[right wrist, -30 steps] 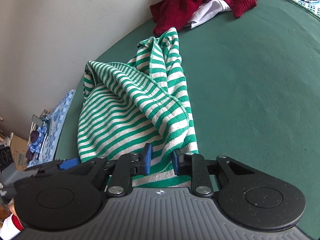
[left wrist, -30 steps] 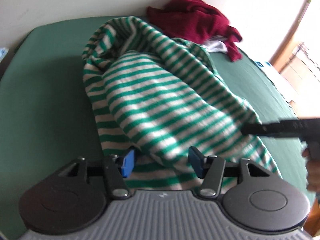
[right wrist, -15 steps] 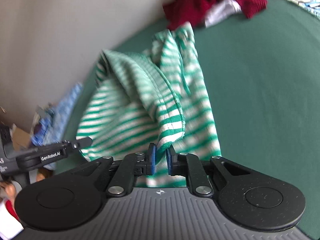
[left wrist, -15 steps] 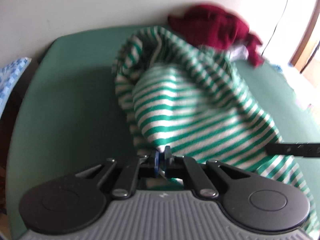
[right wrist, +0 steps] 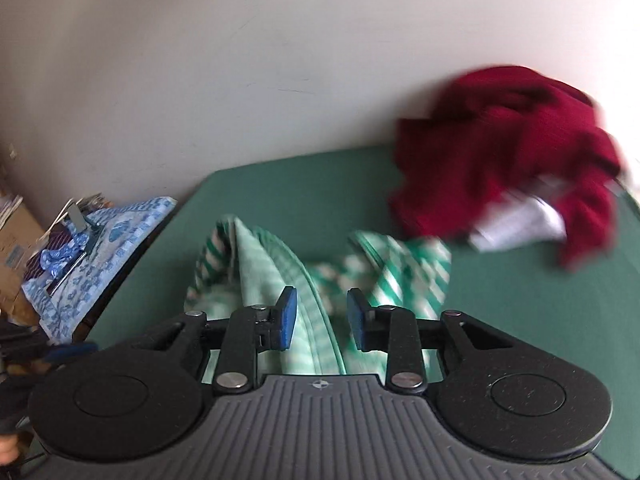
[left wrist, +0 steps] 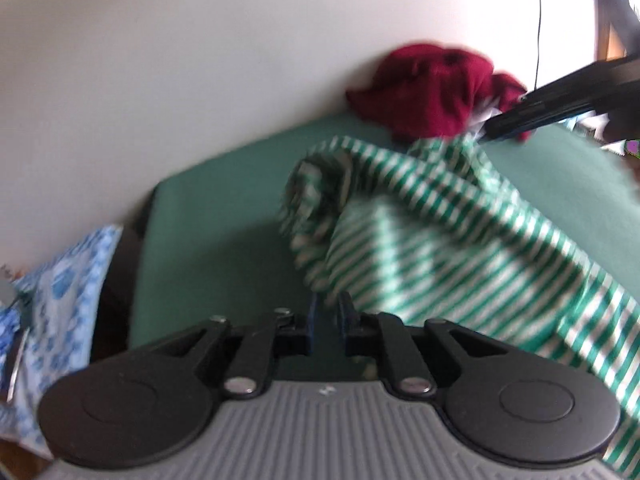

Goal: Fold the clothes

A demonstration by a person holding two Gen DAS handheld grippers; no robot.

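Striped garment [left wrist: 460, 248] on bed [left wrist: 208, 220] (sweater pile [left wrist: 432, 92] behind, against wall)

Plain off-white wall [right wrist: 240, 60] behind green surface. Blue-and-white patterned cloth [right wrist: 104, 240] at left, off surface edge, small clutter on top, too blurred to identify. Brown cardboard box [right wrist: 16, 248] at far left edge. Thin dark cable [left wrist: 538, 20] hangs down wall at upper right.
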